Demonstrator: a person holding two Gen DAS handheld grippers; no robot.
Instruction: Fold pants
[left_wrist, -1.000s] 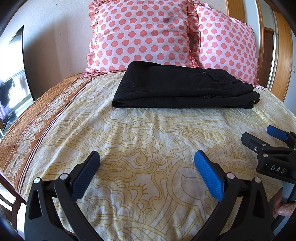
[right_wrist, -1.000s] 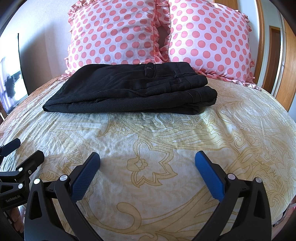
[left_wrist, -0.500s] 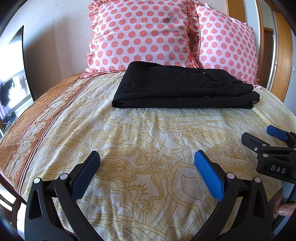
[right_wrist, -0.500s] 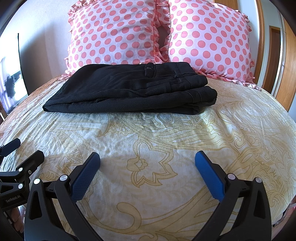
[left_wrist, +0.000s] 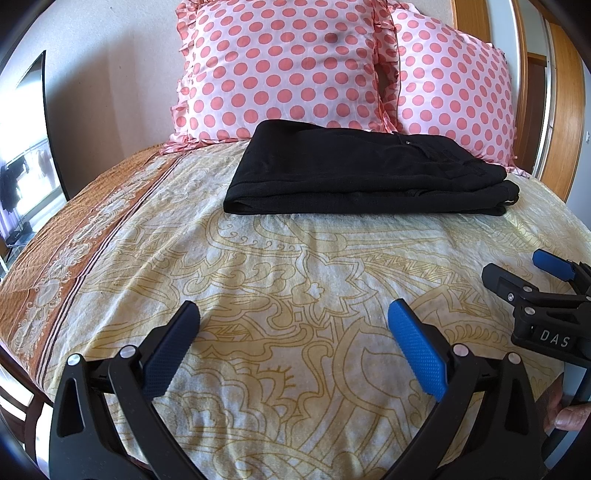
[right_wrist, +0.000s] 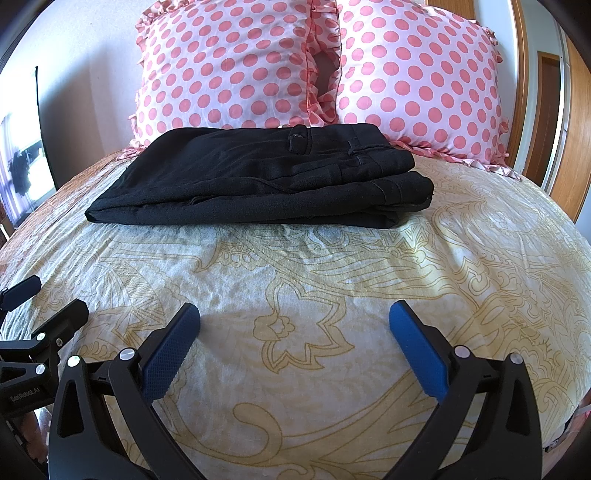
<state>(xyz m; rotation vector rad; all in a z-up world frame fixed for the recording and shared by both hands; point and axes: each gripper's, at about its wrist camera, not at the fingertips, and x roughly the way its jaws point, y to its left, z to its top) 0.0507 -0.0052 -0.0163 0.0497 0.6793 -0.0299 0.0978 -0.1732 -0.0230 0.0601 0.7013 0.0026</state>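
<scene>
Black pants (left_wrist: 362, 177) lie folded into a flat rectangle on the bed, just in front of the pillows; they also show in the right wrist view (right_wrist: 266, 181), waistband to the right. My left gripper (left_wrist: 293, 325) is open and empty, low over the bedsheet, well short of the pants. My right gripper (right_wrist: 295, 325) is open and empty too, at the same distance from them. The right gripper also shows at the right edge of the left wrist view (left_wrist: 524, 273), and the left gripper at the left edge of the right wrist view (right_wrist: 40, 306).
Two pink polka-dot pillows (left_wrist: 280, 70) (right_wrist: 417, 81) stand against the wall behind the pants. The yellow patterned bedsheet (left_wrist: 295, 258) has an orange border (left_wrist: 74, 243) at the left bed edge. A wooden door frame (right_wrist: 569, 110) is at the right.
</scene>
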